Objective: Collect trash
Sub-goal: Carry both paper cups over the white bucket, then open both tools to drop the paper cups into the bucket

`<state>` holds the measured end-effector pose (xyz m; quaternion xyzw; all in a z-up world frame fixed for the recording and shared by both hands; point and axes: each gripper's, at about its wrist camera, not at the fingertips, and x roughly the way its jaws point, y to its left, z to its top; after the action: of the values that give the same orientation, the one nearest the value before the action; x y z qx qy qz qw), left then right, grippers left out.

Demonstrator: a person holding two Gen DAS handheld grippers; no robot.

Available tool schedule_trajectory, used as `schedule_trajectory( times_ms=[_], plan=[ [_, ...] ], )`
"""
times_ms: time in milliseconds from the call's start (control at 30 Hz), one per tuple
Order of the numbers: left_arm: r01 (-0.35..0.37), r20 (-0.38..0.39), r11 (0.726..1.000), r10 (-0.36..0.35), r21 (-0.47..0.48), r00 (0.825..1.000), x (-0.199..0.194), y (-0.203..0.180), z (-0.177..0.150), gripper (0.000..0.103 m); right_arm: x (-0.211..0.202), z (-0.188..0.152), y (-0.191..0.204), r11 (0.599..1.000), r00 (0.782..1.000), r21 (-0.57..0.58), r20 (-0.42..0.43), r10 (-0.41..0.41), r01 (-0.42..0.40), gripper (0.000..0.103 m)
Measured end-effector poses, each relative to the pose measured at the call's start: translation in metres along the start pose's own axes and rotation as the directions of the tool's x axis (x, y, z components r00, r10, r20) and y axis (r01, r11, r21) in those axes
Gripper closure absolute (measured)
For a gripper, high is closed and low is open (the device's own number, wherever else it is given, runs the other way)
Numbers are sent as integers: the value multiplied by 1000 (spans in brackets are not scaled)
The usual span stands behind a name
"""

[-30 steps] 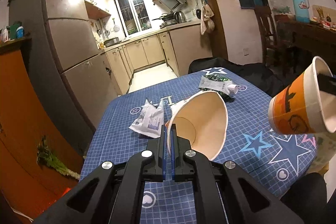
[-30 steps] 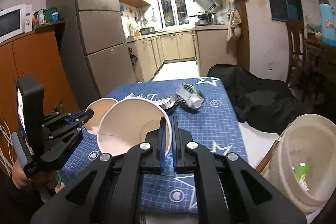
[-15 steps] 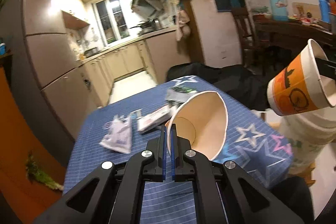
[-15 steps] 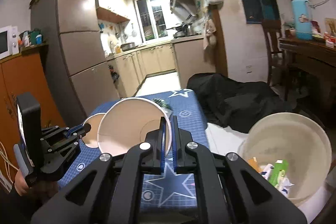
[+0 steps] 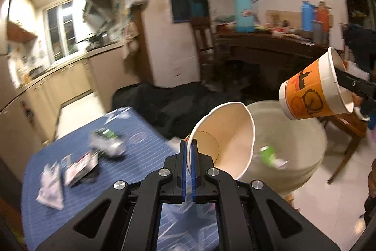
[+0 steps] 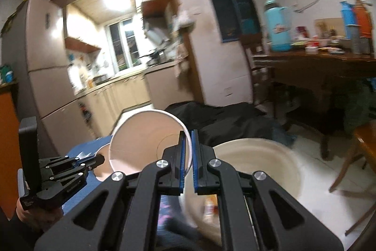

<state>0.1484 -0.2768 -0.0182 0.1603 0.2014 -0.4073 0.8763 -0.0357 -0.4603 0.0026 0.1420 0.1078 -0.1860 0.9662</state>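
Paper cups are riding in both grippers: the left gripper is pinching the rim of one paper cup, fingers clenched on its thin wall, and the right gripper is clamping an orange-printed cup the same way. Both are hanging just above the cream bin, beside the blue desk where wrappers are lying. Such cups are probably light and crushable, so a rim pinch is suiting them.
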Motion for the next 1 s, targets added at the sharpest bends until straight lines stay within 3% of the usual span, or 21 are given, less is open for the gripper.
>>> schedule_trajectory(
  times_ms=[133, 333, 700, 733, 767, 833, 1000],
  plan=[
    [143, 23, 990, -143, 13, 989, 19, -27, 22, 99, -9, 6, -29, 997, 997, 16, 24, -75, 75, 99],
    [322, 20, 947, -322, -1, 947, 54, -59, 47, 99, -13, 7, -57, 989, 989, 24, 24, -146, 145, 99],
    [321, -43, 946, -319, 35, 947, 106, -93, 57, 98, 15, -5, -82, 976, 975, 5, -55, -215, 216, 97],
    [323, -60, 946, -321, 38, 945, 111, -95, 57, 98, 19, -7, -84, 976, 974, 11, -64, -218, 219, 92],
    [318, -67, 947, -315, 38, 947, 112, -93, 56, 98, 22, -9, -87, 977, 975, 26, -68, -210, 212, 76],
    [306, -78, 951, -302, 47, 950, 118, -95, 56, 97, 23, -11, -89, 978, 977, 41, -66, -203, 206, 62],
    [314, -79, 949, -310, 36, 947, 119, -92, 57, 95, 26, -15, -89, 978, 977, 43, -76, -201, 204, 62]
  ],
)
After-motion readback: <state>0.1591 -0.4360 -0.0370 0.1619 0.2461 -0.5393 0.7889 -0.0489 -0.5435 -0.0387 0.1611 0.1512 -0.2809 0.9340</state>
